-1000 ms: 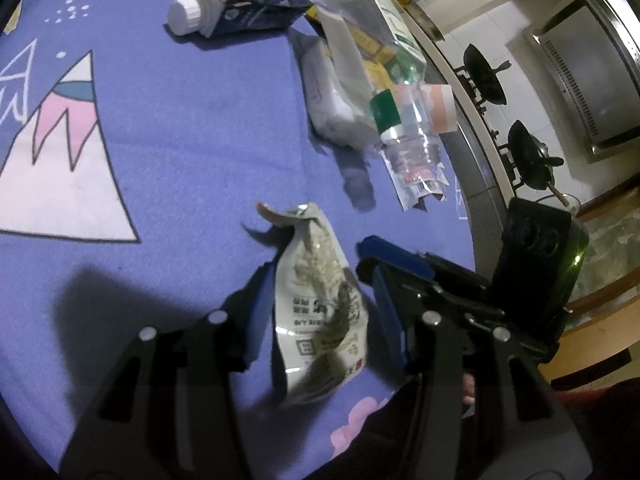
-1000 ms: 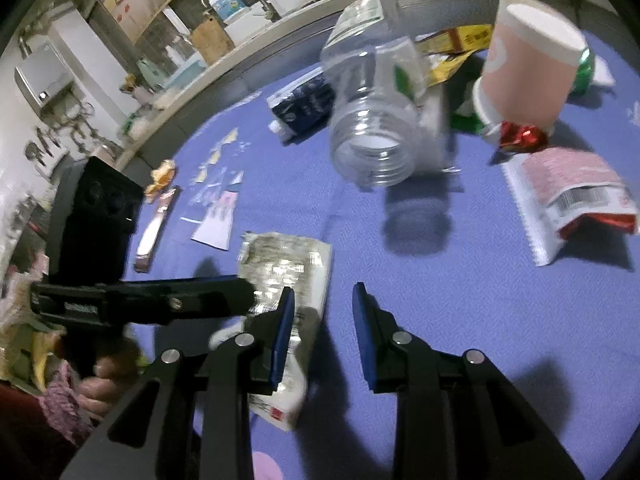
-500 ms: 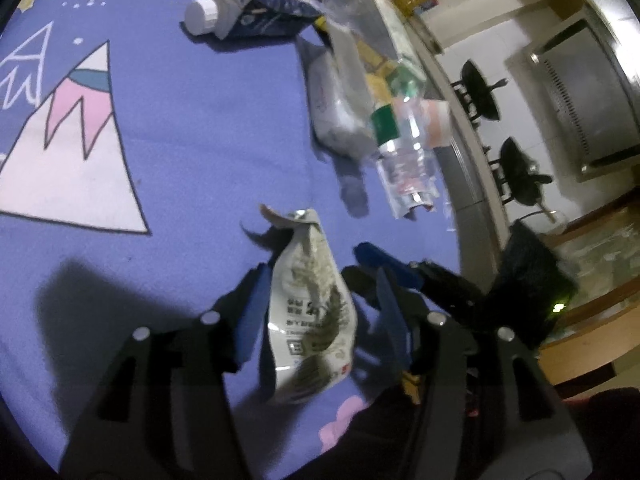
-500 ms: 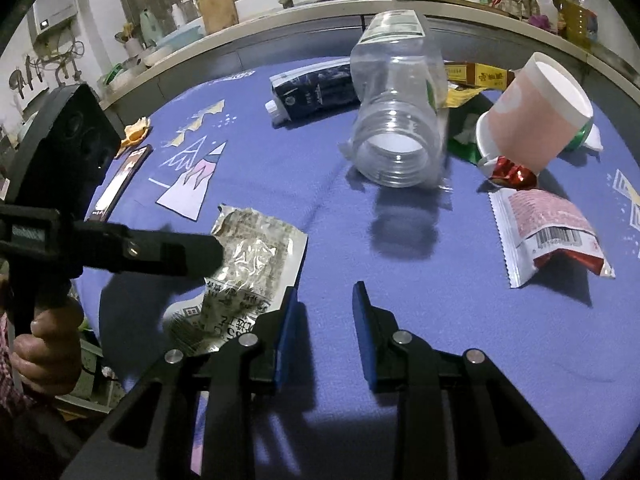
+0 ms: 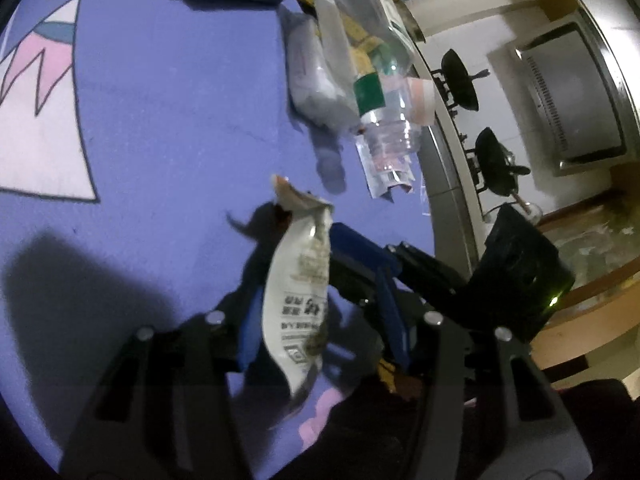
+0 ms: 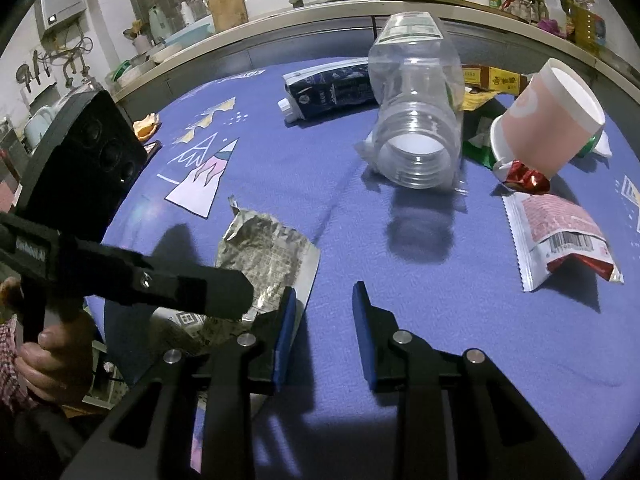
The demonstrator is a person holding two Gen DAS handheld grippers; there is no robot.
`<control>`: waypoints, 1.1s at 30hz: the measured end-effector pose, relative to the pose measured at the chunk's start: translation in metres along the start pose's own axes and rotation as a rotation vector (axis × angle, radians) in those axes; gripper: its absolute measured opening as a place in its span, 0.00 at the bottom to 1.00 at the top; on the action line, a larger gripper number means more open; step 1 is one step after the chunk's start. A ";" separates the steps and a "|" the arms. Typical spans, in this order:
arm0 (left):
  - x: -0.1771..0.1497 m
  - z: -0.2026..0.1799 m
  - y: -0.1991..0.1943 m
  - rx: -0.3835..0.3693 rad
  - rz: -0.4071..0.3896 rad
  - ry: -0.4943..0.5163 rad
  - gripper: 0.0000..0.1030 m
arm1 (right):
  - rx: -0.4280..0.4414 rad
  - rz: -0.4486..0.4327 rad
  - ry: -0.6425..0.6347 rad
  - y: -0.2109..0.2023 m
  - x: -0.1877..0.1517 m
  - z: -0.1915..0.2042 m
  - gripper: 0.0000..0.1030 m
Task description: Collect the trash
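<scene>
Lifted crinkly foil wrapper (image 5: 298,280), left tool (image 5: 320,320) spread, right tool (image 6: 322,328) spread

1. Left gripper arm (image 6: 132,276): small white lettering on its black side, too blurred to read for certain.
2. Crumpled white snack wrapper (image 5: 298,304): black printed characters plus a QR-style code near the lower end; characters illegible.
3. Red-and-white snack packet (image 6: 560,236): barcode with digits beneath, digits too small to read.
4. Yellow-and-red box (image 6: 494,78): Chinese characters on a yellow panel, not legible.
5. Clear plastic jar (image 6: 418,120): green-and-white label on its far end, text unreadable.
6. Dark blue carton (image 6: 332,90): round emblem and fine print, unreadable.
</scene>
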State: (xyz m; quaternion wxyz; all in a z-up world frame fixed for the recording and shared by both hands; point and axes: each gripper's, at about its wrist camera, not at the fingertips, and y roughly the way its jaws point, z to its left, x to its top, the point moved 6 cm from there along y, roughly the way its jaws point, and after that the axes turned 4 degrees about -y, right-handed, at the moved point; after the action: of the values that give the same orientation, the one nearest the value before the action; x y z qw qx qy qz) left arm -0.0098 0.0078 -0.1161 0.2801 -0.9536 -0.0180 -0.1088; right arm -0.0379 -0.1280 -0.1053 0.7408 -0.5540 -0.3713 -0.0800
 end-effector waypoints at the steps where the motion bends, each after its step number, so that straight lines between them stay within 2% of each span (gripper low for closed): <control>1: 0.000 0.000 0.000 0.005 0.000 0.004 0.48 | 0.002 0.000 0.002 0.000 0.000 0.000 0.26; 4: 0.001 0.000 0.000 0.036 -0.011 0.013 0.41 | 0.009 -0.003 0.009 0.000 0.000 0.000 0.26; 6: 0.002 0.004 0.000 0.059 -0.014 0.014 0.24 | 0.020 -0.006 0.019 0.000 0.000 -0.001 0.26; 16: 0.006 0.005 -0.007 0.043 -0.052 0.020 0.23 | 0.057 -0.024 0.088 -0.005 -0.001 -0.013 0.26; 21: 0.006 0.005 -0.009 0.049 -0.060 0.021 0.23 | 0.110 -0.034 0.153 -0.008 -0.003 -0.024 0.29; 24: 0.005 0.003 -0.006 0.060 -0.052 0.032 0.23 | 0.129 -0.051 0.189 -0.011 -0.004 -0.030 0.38; 26: 0.005 0.002 -0.005 0.069 -0.047 0.036 0.23 | 0.122 -0.064 0.203 -0.015 -0.005 -0.034 0.52; 28: 0.004 0.001 -0.004 0.079 -0.048 0.040 0.23 | 0.107 -0.080 0.214 -0.019 -0.005 -0.038 0.59; 33: 0.005 0.005 0.000 0.102 -0.044 0.025 0.25 | 0.103 -0.077 0.204 -0.021 -0.005 -0.039 0.60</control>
State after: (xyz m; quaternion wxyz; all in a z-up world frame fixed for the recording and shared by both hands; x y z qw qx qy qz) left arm -0.0042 0.0109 -0.1191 0.3259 -0.9361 -0.0409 -0.1260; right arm -0.0339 -0.1718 -0.0968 0.7987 -0.4894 -0.3187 -0.1451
